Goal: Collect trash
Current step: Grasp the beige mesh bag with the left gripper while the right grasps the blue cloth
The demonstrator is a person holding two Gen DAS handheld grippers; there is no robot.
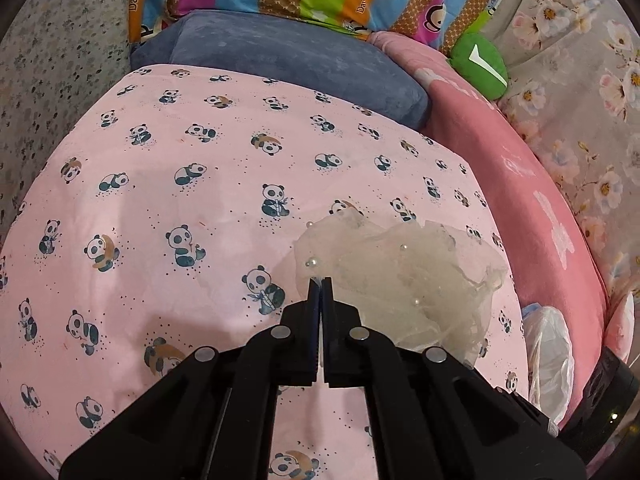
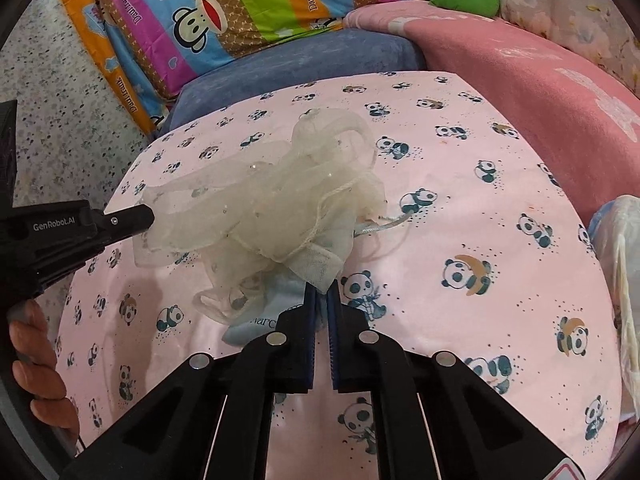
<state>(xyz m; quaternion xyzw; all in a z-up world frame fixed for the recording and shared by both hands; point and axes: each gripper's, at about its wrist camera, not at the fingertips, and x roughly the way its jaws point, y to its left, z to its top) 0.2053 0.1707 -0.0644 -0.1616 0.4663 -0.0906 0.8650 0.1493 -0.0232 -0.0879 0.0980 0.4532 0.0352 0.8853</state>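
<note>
A crumpled cream mesh bundle with small pearls and a string (image 2: 280,200) lies on the pink panda sheet (image 2: 460,208); it also shows in the left wrist view (image 1: 404,280). My left gripper (image 1: 321,280) is shut on the bundle's left edge; its black fingers (image 2: 128,218) enter from the left in the right wrist view. My right gripper (image 2: 322,294) is shut on the bundle's near corner. A pale blue wrapper (image 2: 260,320) lies under the bundle by the right fingers.
A white plastic bag (image 1: 548,352) sits at the sheet's right edge, also in the right wrist view (image 2: 624,264). A pink blanket (image 1: 532,200), a blue cushion (image 1: 300,64), a striped monkey-print pillow (image 2: 224,20) and a green plush (image 1: 480,64) lie beyond.
</note>
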